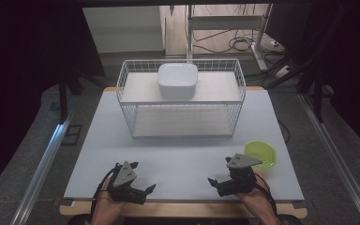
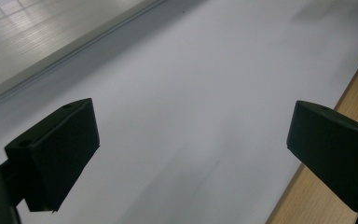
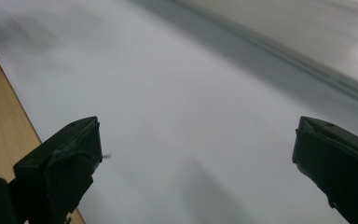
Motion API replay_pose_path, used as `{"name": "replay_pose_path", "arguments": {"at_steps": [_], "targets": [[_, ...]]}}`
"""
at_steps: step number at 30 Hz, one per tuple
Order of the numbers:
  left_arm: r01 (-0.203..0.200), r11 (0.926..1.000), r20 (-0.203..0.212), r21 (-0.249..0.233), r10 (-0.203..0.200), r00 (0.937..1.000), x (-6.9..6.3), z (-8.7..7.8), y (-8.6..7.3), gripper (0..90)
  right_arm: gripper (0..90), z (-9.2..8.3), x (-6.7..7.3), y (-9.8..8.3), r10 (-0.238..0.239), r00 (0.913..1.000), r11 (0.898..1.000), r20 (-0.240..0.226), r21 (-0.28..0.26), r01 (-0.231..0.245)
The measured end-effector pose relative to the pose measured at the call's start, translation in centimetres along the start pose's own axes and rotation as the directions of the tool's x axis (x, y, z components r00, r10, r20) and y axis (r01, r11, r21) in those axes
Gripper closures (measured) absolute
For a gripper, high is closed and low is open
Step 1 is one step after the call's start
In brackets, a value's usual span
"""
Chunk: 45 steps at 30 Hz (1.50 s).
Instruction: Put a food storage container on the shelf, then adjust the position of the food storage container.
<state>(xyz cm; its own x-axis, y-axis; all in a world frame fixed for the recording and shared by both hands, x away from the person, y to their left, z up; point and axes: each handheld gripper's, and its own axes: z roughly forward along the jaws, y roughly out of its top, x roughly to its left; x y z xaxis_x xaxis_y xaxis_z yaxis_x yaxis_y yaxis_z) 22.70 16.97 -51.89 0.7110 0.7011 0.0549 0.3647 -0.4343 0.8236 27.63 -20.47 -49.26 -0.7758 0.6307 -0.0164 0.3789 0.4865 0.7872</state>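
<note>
Both grippers rest at the near edge of the table [image 1: 183,154], empty. Left gripper [image 1: 145,191] sits near-left, jaws spread wide; its own view shows bare white surface between them, with the wooden edge strip at the right. Right gripper [image 1: 214,183] sits near-right, jaws likewise spread, nothing between them in its own view.

Nearest thing: yellow-green dish [image 1: 260,154], flat on the table just beyond and to the right of the right gripper, apart from it. White wire rack [image 1: 181,96] stands mid-table at the far side; a white bowl [image 1: 177,80], seemingly upside down, sits on its upper shelf, lower shelf bare.

Judgement: start position, no grasp begun. Likely step is the reach for the dish. The next move calls for the right gripper to swing right and forward, then come in low on the shallow rim.
</note>
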Motion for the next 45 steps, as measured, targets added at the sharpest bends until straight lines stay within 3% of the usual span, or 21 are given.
{"name": "replay_pose_path", "arguments": {"at_steps": [5,12,15,16,17,19,21,22,27,28,30,35,37,43,45], "targets": [[0.0,0.9999,-0.006,-0.013,0.0,1.0,0.1,-0.1,0.0,2.1,1.0,0.1,0.1,0.1,0.012,0.9999,1.0,0.005,0.008,-0.012],[0.011,0.9997,-0.007,-0.024,-0.011,0.9999,0.3,-0.2,-0.1,2.1,0.7,-0.6,-0.8,0.4,0.081,0.9961,0.997,0.035,-0.012,-0.08],[0.008,0.9997,-0.006,-0.022,-0.008,0.9999,0.2,-0.1,0.0,2.1,2.3,-0.9,-1.0,0.6,0.081,0.995,0.997,0.059,-0.012,-0.081],[0.007,0.9997,-0.006,-0.021,-0.007,1.0,0.2,-0.1,-0.1,2.1,5.0,-1.1,-1.0,0.7,0.079,0.9947,0.997,0.066,-0.015,-0.078],[0.008,0.9997,-0.007,-0.021,-0.008,0.9999,0.2,-0.1,-0.1,2.2,14.3,-1.6,-1.2,0.9,0.084,0.9929,0.996,0.084,-0.023,-0.082],[0.009,0.9998,-0.007,-0.018,-0.01,0.9999,0.3,-0.1,-0.1,2.2,19.3,-1.9,-1.3,1.0,0.092,0.9918,0.996,0.089,-0.03,-0.09],[0.013,0.9998,-0.006,-0.015,-0.013,0.9999,0.4,-0.1,-0.1,2.3,30.7,-2.6,-1.8,1.2,0.114,0.9883,0.993,0.102,-0.044,-0.11],[0.015,0.9998,-0.005,-0.015,-0.015,0.9999,0.4,-0.1,-0.2,2.4,41.3,-3.3,-2.5,1.2,0.125,0.9857,0.991,0.113,-0.054,-0.119],[0.016,0.9998,-0.002,-0.01,-0.016,0.9999,0.5,0.0,-0.2,2.4,54.4,-4.6,-4.2,0.9,0.152,0.979,0.988,0.135,-0.056,-0.146],[0.016,0.9998,-0.001,-0.009,-0.016,0.9999,0.5,0.0,-0.2,2.5,61.7,-5.1,-5.1,0.7,0.171,0.9731,0.985,0.154,-0.06,-0.164],[0.014,0.9999,-0.001,-0.006,-0.014,0.9999,0.4,0.0,-0.2,2.5,64.9,-5.4,-5.5,0.7,0.186,0.9694,0.982,0.16,-0.061,-0.178],[0.013,0.9999,0.001,-0.001,-0.013,0.9999,0.5,0.1,-0.2,2.6,87.7,-6.6,-7.4,0.1,0.21,0.9533,0.977,0.217,-0.084,-0.196],[0.013,0.9999,0.004,0.001,-0.013,0.9999,0.5,0.1,-0.2,2.6,89.4,-6.8,-7.7,0.0,0.216,0.9498,0.976,0.226,-0.087,-0.201],[0.008,1.0,0.005,0.005,-0.008,1.0,0.4,0.2,-0.3,2.7,89.8,-7.7,-9.6,-0.7,0.251,0.9224,0.968,0.293,-0.1,-0.232],[0.008,0.9999,0.006,0.006,-0.008,0.9999,0.4,0.3,-0.3,2.7,89.7,-8.0,-10.4,-1.1,0.274,0.9091,0.962,0.314,-0.111,-0.251]]}}
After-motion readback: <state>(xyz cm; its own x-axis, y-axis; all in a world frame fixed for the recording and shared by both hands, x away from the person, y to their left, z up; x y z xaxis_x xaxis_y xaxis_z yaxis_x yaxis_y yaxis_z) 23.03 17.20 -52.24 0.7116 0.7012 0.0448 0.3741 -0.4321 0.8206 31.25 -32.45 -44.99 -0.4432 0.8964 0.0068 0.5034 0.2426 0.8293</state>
